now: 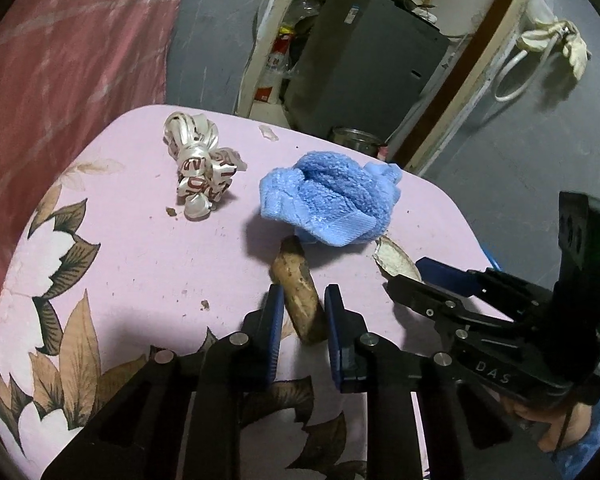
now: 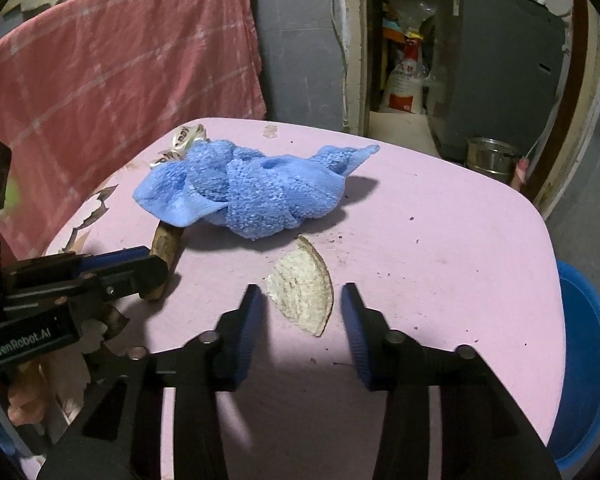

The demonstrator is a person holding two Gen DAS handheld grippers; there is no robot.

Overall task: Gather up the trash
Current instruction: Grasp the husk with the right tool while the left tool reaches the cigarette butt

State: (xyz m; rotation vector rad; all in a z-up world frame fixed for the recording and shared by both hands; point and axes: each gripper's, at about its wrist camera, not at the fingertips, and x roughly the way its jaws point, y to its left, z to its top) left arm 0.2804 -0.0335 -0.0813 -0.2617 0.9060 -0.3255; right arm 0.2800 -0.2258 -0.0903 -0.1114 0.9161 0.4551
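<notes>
A brown peel strip [image 1: 296,288] lies on the pink table [image 1: 148,248]. My left gripper [image 1: 300,300] is open, its fingers on either side of the strip's near end; it also shows in the right wrist view [image 2: 156,268]. A pale curved shell piece [image 2: 302,290] lies in front of my right gripper [image 2: 302,308], which is open with the piece between its fingertips. The shell piece also shows in the left wrist view [image 1: 394,260], with the right gripper [image 1: 416,276] beside it. A crumpled silver wrapper [image 1: 200,168] lies at the far left.
A crumpled blue towel [image 2: 252,188] lies mid-table, over the far end of the strip. A blue basin [image 2: 584,364] sits below the table's right edge. A pink cloth [image 2: 112,64] hangs behind. A metal pot [image 2: 490,158] stands on the floor beyond.
</notes>
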